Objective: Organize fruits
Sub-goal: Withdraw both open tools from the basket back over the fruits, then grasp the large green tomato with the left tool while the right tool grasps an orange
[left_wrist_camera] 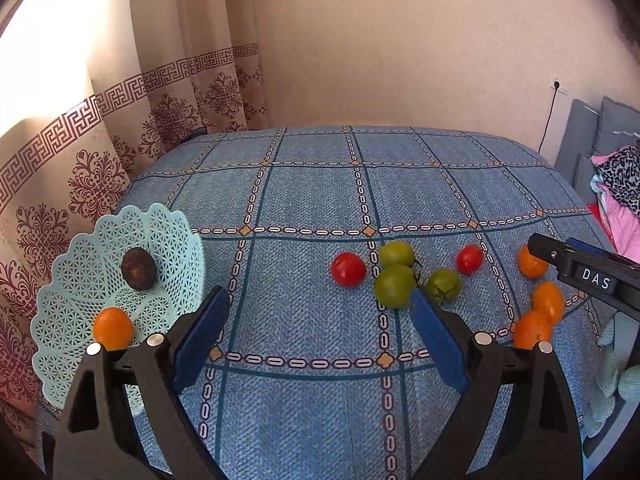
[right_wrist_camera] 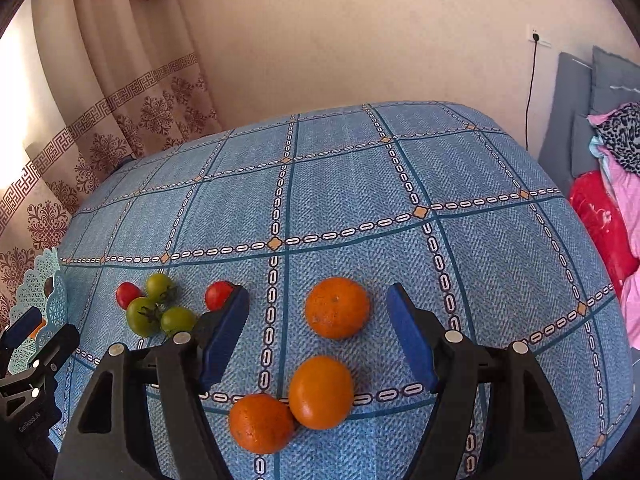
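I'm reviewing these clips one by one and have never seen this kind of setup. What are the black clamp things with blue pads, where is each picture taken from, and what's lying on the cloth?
The black clamps are hand-held two-finger grippers; a person carries one in each hand. Each has a wide-angle camera looking forward along its fingers, so each picture shows its own gripper at the bottom.

The left wrist view shows the left gripper, open and holding nothing. Beside it is a pale blue basket containing an orange and a dark round fruit.

The right wrist view shows the right gripper, also open and holding nothing, with one loose orange lying between its fingers. Two more oranges touch each other nearer the camera.

On the blue checked tablecloth there are also three green tomatoes and two red tomatoes.
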